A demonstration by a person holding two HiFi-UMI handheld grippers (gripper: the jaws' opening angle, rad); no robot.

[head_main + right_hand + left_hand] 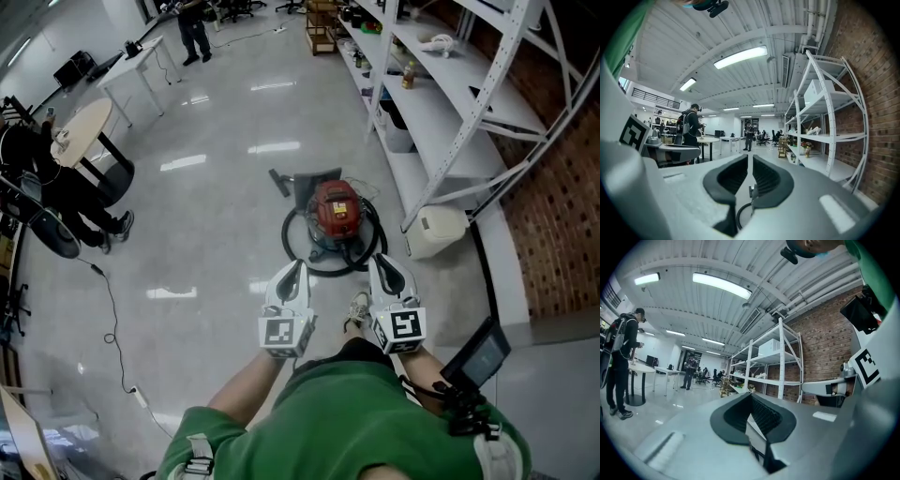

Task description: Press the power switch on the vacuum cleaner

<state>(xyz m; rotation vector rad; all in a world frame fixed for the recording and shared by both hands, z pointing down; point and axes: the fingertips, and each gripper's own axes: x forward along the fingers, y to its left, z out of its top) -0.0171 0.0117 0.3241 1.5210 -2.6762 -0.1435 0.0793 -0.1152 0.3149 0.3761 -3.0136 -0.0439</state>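
The vacuum cleaner [336, 217] is standing on the floor [216, 216], with its hose [323, 269] lying in a ring around it. The left gripper [294, 270] and the right gripper [379, 266] are hanging side by side above its near edge. A shelf rack [441, 103] is running along its right, and a round table [80, 131] is standing far to the left, well apart

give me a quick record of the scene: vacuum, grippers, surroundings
left gripper: jaws together, empty, clear of the vacuum
right gripper: jaws nearly together, empty, clear of the vacuum
vacuum cleaner: red top, on the floor ahead of both grippers
hose: black, looped round its base
surroundings: white shelving on the right
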